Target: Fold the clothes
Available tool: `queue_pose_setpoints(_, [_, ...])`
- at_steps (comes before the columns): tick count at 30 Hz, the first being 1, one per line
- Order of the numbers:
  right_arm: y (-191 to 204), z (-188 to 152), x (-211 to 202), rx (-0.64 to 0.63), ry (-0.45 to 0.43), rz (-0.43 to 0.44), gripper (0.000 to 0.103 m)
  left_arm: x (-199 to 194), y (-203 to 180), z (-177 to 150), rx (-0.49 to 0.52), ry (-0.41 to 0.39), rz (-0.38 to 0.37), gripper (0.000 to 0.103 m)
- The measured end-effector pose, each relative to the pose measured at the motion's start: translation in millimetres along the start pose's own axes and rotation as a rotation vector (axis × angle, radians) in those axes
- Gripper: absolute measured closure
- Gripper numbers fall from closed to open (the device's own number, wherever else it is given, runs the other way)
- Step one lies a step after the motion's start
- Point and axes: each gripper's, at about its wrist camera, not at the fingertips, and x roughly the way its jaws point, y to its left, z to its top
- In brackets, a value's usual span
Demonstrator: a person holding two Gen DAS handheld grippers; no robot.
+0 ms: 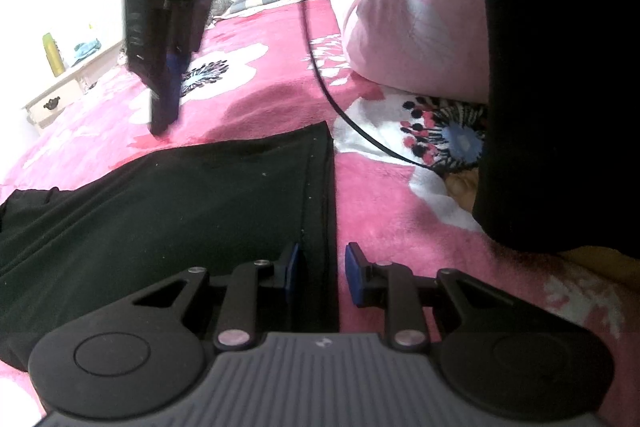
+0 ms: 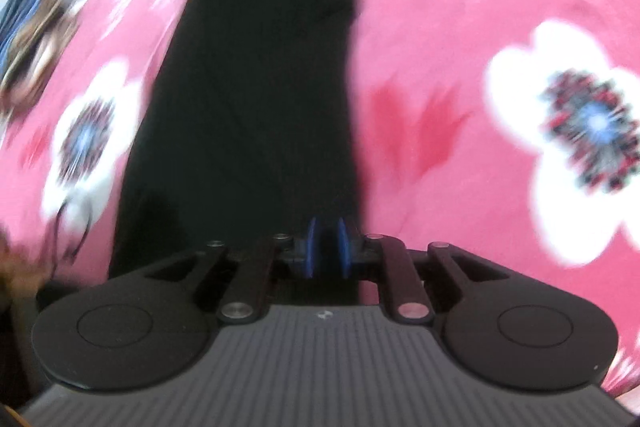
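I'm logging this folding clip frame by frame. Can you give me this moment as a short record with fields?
surface: pink floral blanket
garment: black garment, lying flat on the blanket
left gripper: open, straddling the garment's hemmed edge
right gripper: nearly shut; a grip on the cloth cannot be told, view blurred
nearby: pink pillow, black cable

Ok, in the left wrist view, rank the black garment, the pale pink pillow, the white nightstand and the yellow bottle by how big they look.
1. black garment, though nearness to the camera inflates it
2. pale pink pillow
3. white nightstand, far off, so it looks small
4. yellow bottle
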Motion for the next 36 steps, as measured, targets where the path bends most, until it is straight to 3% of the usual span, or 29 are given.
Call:
queue_pose_setpoints(3, [-12.6, -23.8, 23.5, 0.014, 0.133, -0.102, 0.093, -0.2, 1.0, -0.7, -0.008, 0.0, -0.003, 0.078])
queue_pose_setpoints(6, [-32.5, -23.0, 9.9, 0.123, 0.141, -0.128, 0.091, -1.0, 3.8, 0.1, -0.032, 0.003, -0.012, 0.077])
queue_pose_setpoints(8, [-36.2, -17.2, -0.2, 0.115, 0.13, -0.163, 0.091, -2.9, 7.8, 2.4, -0.056, 0.008, -0.028, 0.077])
queue_pose_setpoints(11, [-38.1, 4.0, -13.5, 0.136, 0.072, -0.118, 0.09, -11.9, 19.2, 8.3, -0.09, -0.009, -0.048, 0.077])
queue_pose_setpoints(14, [-26.7, 38.8, -19.0, 0.097, -0.057, -0.035, 0.089, -18.9, 33.1, 13.8, -0.159, -0.023, -0.057, 0.077])
queue_pose_setpoints(18, [-17.5, 83.4, 3.4, 0.065, -0.153, 0.052, 0.086, -18.0, 46.6, 18.5, -0.23, -0.038, -0.055, 0.077])
queue_pose_setpoints(24, [-22.2, 130.0, 51.6, 0.089, -0.2, 0.065, 0.083, 1.8, 44.1, 5.4, -0.236, 0.021, -0.057, 0.077])
queue_pose_setpoints(34, [-22.9, 163.3, 88.9, 0.043, -0.182, 0.106, 0.083, 2.2, 42.6, -1.9, -0.258, 0.01, -0.097, 0.073])
queue_pose_setpoints(35, [-21.8, 163.3, 90.7, 0.034, -0.178, 0.106, 0.085, 2.2, 43.5, -2.0, -0.263, 0.009, -0.101, 0.073])
queue_pose_setpoints(36, [-20.6, 162.6, 91.4, 0.023, -0.18, 0.101, 0.094, 2.0, 44.2, -2.0, -0.266, 0.007, -0.103, 0.073])
